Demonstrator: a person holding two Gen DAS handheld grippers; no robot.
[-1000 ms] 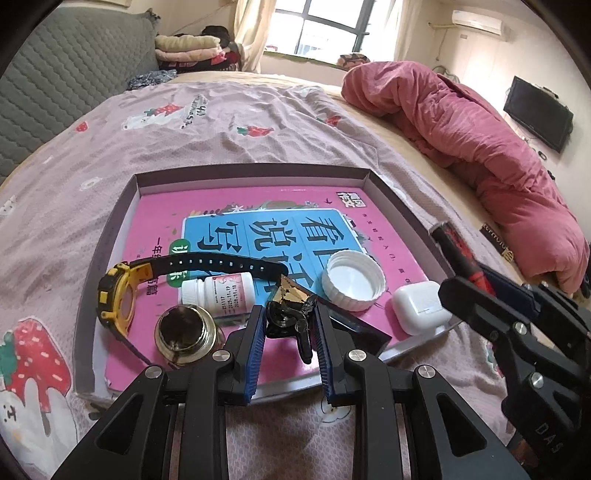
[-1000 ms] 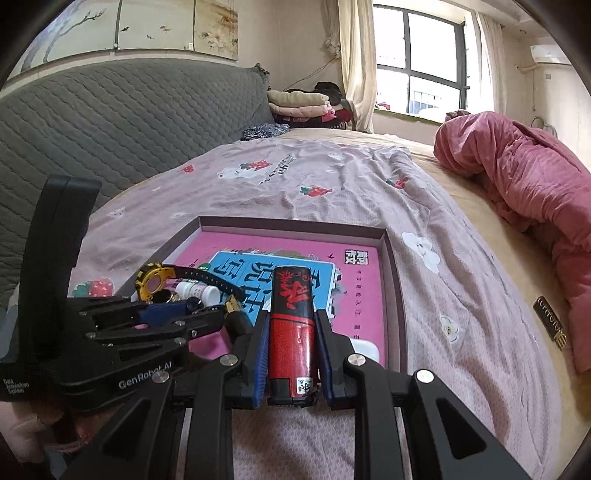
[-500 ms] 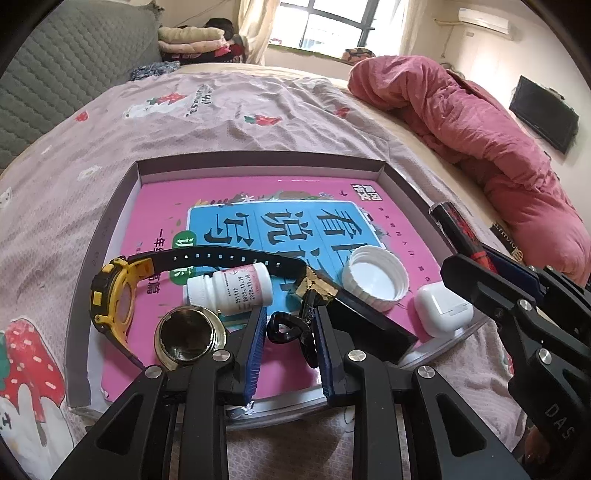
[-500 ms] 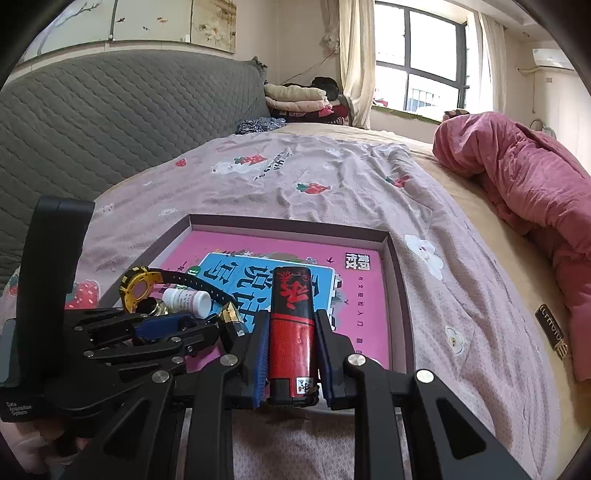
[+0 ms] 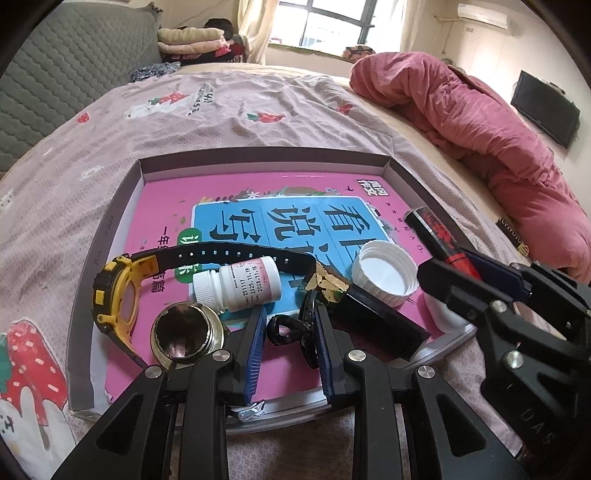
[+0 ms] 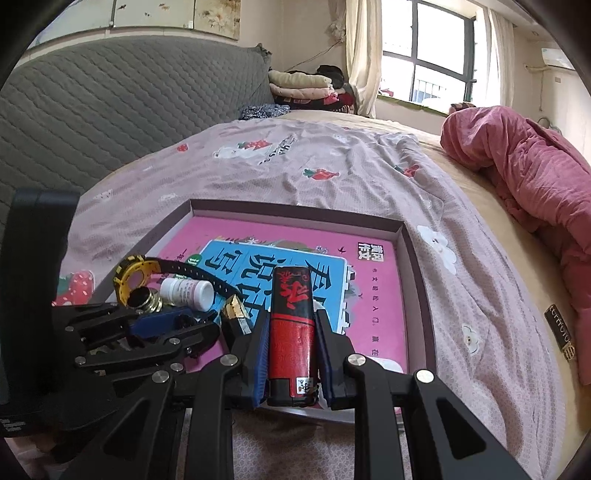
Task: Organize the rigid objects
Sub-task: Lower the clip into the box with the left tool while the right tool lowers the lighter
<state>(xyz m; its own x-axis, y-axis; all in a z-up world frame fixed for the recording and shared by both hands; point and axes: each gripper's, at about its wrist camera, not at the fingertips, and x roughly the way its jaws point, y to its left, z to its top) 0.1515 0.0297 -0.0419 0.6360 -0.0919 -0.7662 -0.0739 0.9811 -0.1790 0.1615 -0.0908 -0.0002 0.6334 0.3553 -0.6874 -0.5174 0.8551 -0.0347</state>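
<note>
Right wrist: right tool clamped on red lighter, tray crowded.

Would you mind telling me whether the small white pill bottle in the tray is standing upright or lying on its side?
On its side: the pill bottle lies flat on the pink book, cap pointing sideways.

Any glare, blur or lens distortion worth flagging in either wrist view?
Left wrist view: strong fisheye bending of the tray rim, blown-out window, glare on the pink book cover, no motion blur. Right wrist view: window also overexposed, dark corner vignette, red lighter sharp.
</note>
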